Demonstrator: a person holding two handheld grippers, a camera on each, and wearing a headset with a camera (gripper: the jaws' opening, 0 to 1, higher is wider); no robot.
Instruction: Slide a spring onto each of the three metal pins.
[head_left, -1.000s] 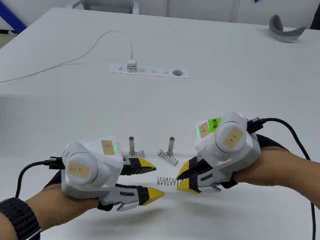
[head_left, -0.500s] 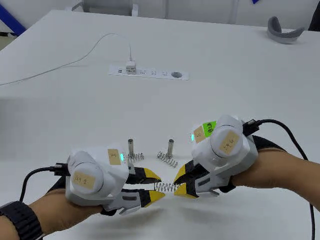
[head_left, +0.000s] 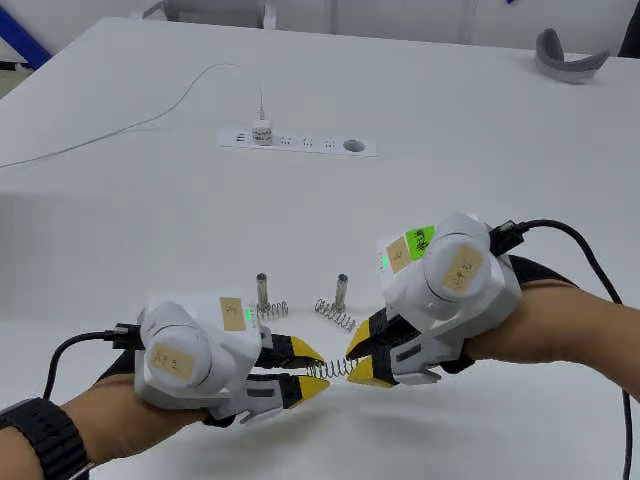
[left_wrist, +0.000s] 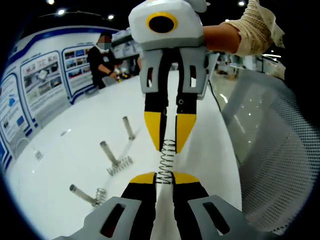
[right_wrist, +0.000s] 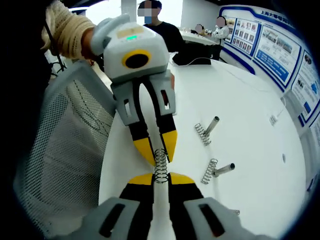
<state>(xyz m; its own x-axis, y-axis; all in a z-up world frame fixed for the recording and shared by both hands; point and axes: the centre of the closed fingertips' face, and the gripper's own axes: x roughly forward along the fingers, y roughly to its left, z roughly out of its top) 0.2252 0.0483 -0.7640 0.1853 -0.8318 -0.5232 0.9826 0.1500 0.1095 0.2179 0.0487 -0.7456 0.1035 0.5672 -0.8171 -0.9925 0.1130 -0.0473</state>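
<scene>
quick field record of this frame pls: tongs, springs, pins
left tongs: shut on one end of held spring
right tongs: shut on its other end
held spring: stretched between both tongs, on no pin
far pin: bare
middle pin: bare, loose spring lying at base
near pin: bare, second loose spring at base

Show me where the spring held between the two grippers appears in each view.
Head view: spring low centre, bridging left gripper and right gripper.
Left gripper view: spring at centre, rising from that view's own jaws.
Right gripper view: spring at centre, just above that view's own jaws.
Shared landmark: metal pin with a loose coil at its base.
</scene>
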